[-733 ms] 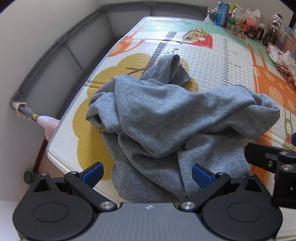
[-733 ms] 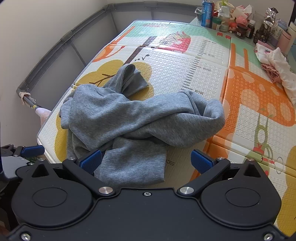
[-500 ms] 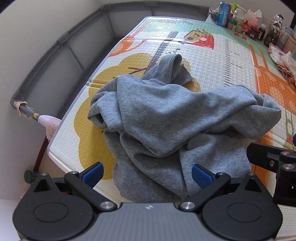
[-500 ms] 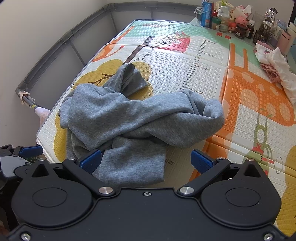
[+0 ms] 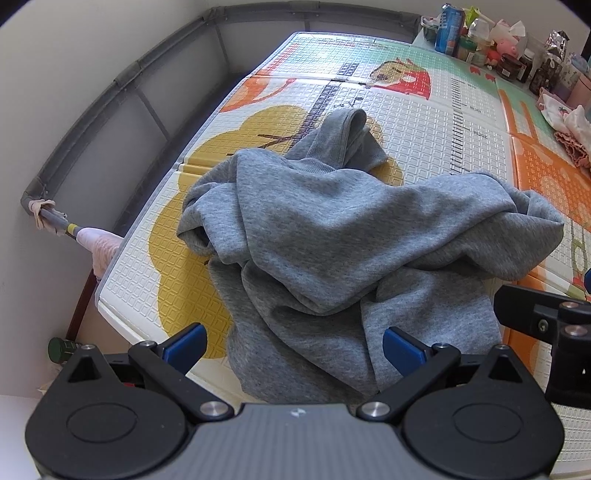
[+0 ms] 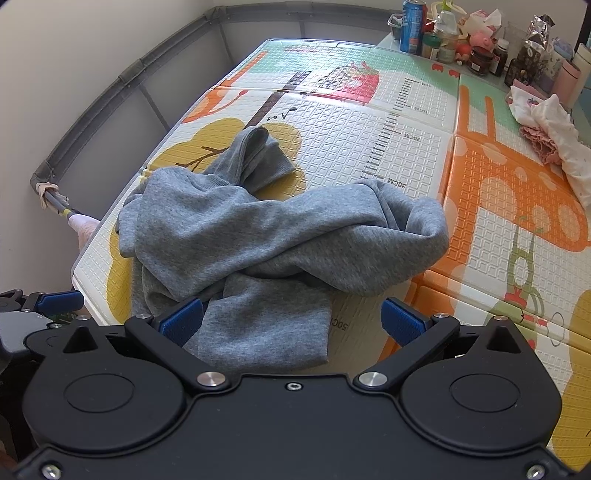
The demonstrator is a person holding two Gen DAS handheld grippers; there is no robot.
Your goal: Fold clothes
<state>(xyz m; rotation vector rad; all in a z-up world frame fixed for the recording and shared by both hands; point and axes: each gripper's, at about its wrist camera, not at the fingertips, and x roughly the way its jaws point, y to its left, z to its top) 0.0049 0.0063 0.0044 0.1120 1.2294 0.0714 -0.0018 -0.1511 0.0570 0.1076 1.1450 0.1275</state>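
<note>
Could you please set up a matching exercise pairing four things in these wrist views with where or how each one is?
Things:
1. grey sweatshirt
2. blue drink can
3. white and pink cloth
4. left gripper

Descriptions:
A. open, above the near hem of the grey garment
B. upright among the clutter at the far end
C. crumpled in a heap on the play mat
D. lying at the mat's right edge

Pairs: 1-C, 2-B, 3-D, 4-A
</note>
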